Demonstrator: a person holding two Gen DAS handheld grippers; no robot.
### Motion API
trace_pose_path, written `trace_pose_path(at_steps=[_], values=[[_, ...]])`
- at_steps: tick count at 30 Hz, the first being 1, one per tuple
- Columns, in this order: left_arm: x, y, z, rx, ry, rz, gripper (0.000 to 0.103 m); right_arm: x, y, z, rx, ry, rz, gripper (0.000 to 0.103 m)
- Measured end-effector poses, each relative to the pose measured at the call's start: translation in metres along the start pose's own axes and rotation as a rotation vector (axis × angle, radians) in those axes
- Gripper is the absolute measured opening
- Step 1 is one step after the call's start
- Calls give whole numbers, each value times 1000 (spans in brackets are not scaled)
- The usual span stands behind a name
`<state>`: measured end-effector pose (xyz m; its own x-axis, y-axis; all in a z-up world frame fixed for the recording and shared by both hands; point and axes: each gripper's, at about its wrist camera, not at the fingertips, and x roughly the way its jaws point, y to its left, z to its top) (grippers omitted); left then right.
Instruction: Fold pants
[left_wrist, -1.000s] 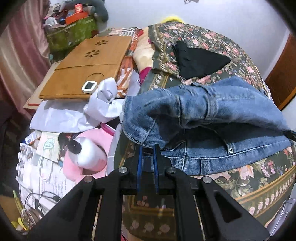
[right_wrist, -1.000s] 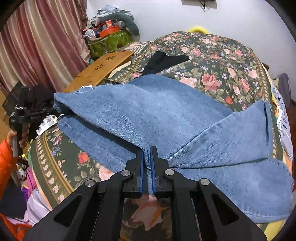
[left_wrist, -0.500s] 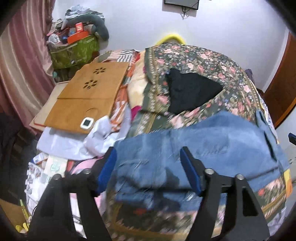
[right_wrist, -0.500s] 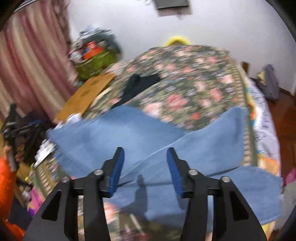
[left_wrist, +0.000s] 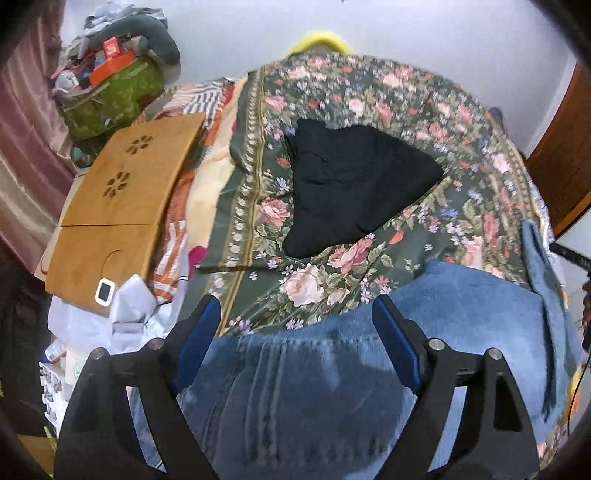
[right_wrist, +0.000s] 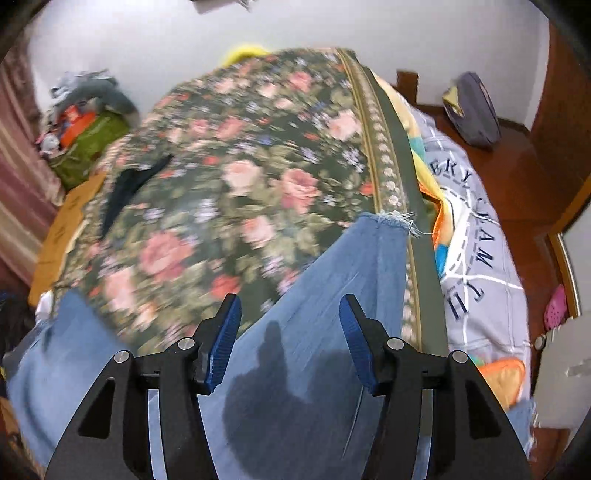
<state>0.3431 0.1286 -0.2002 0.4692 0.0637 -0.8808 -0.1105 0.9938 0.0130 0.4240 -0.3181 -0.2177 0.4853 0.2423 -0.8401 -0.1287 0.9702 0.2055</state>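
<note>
Both grippers are wide open right now, nothing pinched. The left gripper (left_wrist: 295, 332) hangs over the jeans (left_wrist: 332, 387), blue pads spread apart above the denim. The right gripper (right_wrist: 290, 339) is the same deal, jaws apart over a jeans leg (right_wrist: 332, 295) that runs up to a frayed hem by the right edge of the bedspread (right_wrist: 240, 147). The jeans lie along the near edge of the floral bedspread, and a black garment (left_wrist: 351, 192) sits further back toward the middle. A wooden tray (left_wrist: 118, 206) lies off the bed's left edge, with a green bag (left_wrist: 110, 99) behind it
</note>
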Motion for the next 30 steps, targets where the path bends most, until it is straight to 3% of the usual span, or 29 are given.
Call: trace_pose_path(at_steps=[6,10,11,13,15,20,27,30], values=[[33,-22,3,63,78,-2,84,66,-25,32,73,69,-79,52],[35,-38,1,121,70,20,84,90,-26,35,58,88,-116,48],[34,-44,1,143,66,25,84,89,-26,34,62,73,-124,44],[32,-52,1,172,63,19,84,84,-27,31,55,63,-142,21],[29,-64,0,197,66,16,84,75,-33,27,61,69,-120,9],[9,-103,-12,285,52,-5,84,8,-60,13,107,-22,-56,6],[-12,-166,-38,355,58,-70,84,-147,-127,-15,208,-256,27,6],[-16,-194,-50,387,65,-97,84,-195,-142,-32,178,-323,-9,6]])
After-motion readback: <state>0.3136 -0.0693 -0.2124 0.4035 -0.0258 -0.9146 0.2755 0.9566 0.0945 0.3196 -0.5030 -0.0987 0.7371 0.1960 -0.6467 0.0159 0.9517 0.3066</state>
